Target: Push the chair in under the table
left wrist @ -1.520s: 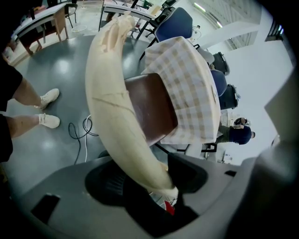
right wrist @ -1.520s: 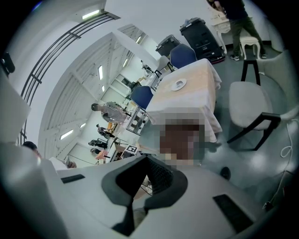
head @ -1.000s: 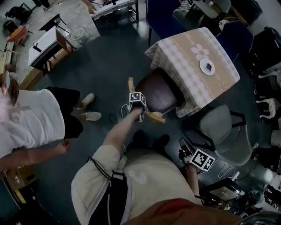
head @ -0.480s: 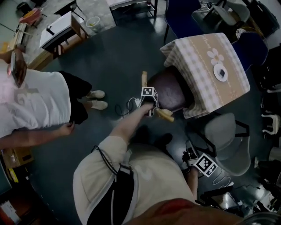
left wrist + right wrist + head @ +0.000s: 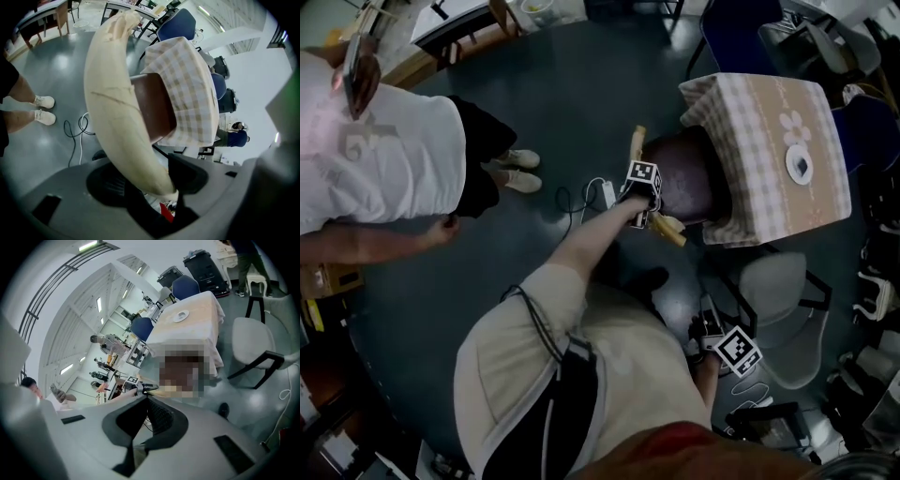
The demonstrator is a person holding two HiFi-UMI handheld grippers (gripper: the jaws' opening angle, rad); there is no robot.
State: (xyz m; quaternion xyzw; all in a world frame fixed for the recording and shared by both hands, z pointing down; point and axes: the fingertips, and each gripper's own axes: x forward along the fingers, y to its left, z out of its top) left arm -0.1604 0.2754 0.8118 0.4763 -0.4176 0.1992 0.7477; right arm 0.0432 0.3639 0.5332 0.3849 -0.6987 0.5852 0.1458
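While the right gripper [image 5: 711,331] hangs low and close against my body, I check it first: its claw is pressed together with nothing in it, and a grey chair [image 5: 778,291] stands near it on the dark floor. Farther out, my left arm reaches forward and down to the left gripper [image 5: 645,208], whose claw stands wide and pinches the pale, curved back rail [image 5: 122,103] of the chair [image 5: 684,183]; in the left gripper view the rail runs up between the two pads and fills most of the frame. That chair has a dark brown seat, and its front part sits under the hanging edge of the checked cloth on the table [image 5: 750,131], while the rear of the seat and the rail stick out on my side. A thin cable [image 5: 581,197] lies looped on the floor just left of the chair. On the tabletop beyond, a small white plate [image 5: 800,167] rests near the far side. Off to the left, a bystander [image 5: 375,159] in a white shirt stands well apart from the chair, white shoes [image 5: 520,161] pointing toward it.
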